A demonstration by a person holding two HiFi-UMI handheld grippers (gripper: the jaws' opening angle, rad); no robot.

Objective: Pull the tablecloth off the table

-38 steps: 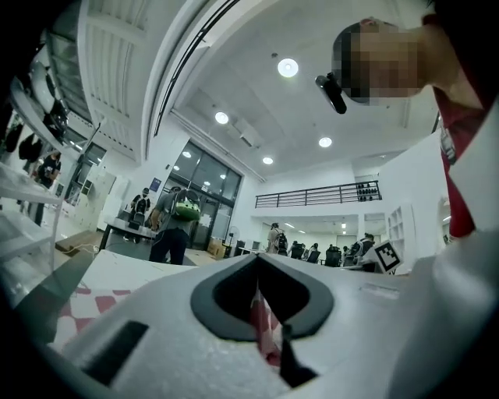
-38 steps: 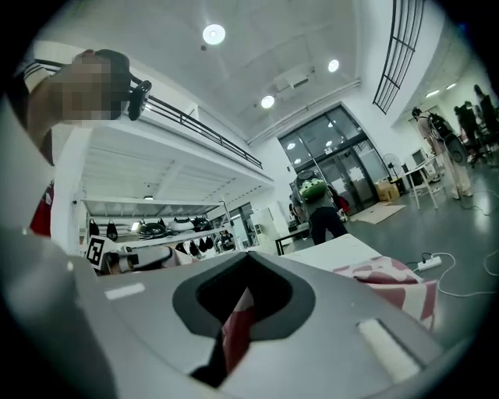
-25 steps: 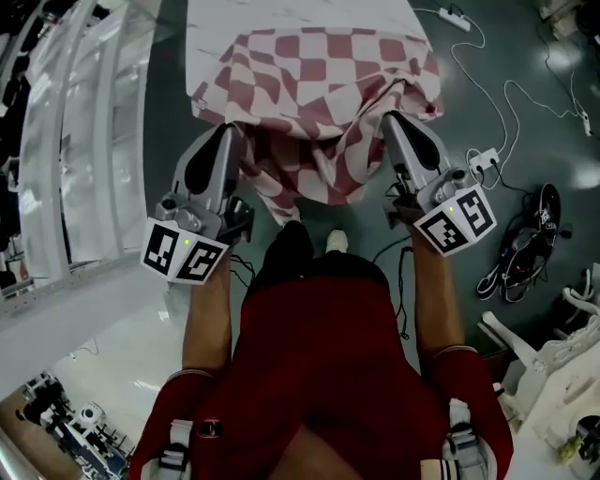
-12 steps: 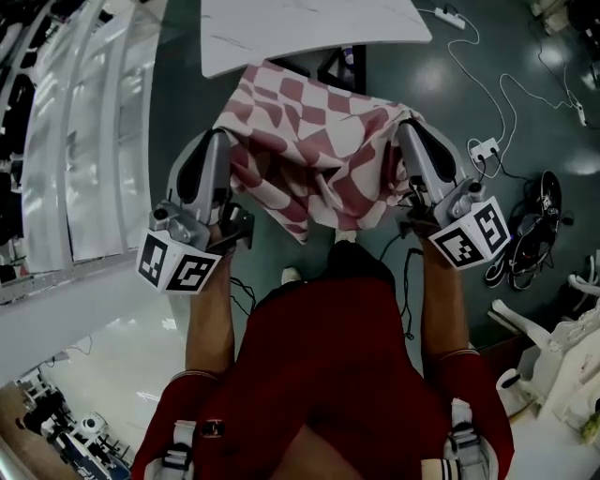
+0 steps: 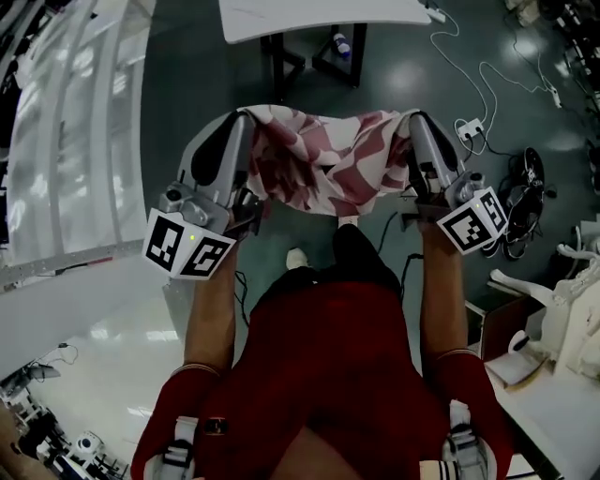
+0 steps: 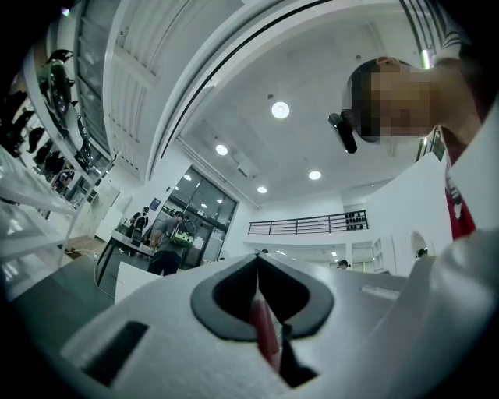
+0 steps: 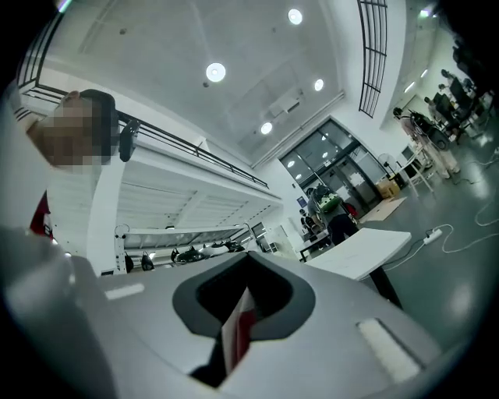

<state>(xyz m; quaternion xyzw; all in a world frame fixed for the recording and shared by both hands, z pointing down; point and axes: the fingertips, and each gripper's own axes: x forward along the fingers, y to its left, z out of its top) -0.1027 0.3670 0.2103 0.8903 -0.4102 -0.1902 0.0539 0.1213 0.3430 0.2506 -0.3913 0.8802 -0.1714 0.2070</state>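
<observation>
Moved: checkered tablecloth [image 5: 323, 164] is now hanging clear of the white counter [image 5: 319, 14] | left gripper [image 5: 242, 120], right gripper [image 5: 419, 120]: fingers are pinching its edge | pull-off is looking complete.

The tablecloth [image 5: 323, 164] hangs above the floor between the left gripper [image 5: 244, 118] at its left end and the right gripper [image 5: 416, 118] at its right end, with an edge pinched in each. The table [image 5: 319, 17] stands beyond it, apart, with a bottle [image 5: 342, 44] on the floor beneath. A power strip [image 5: 466, 128] lies on the floor to the right.
</observation>
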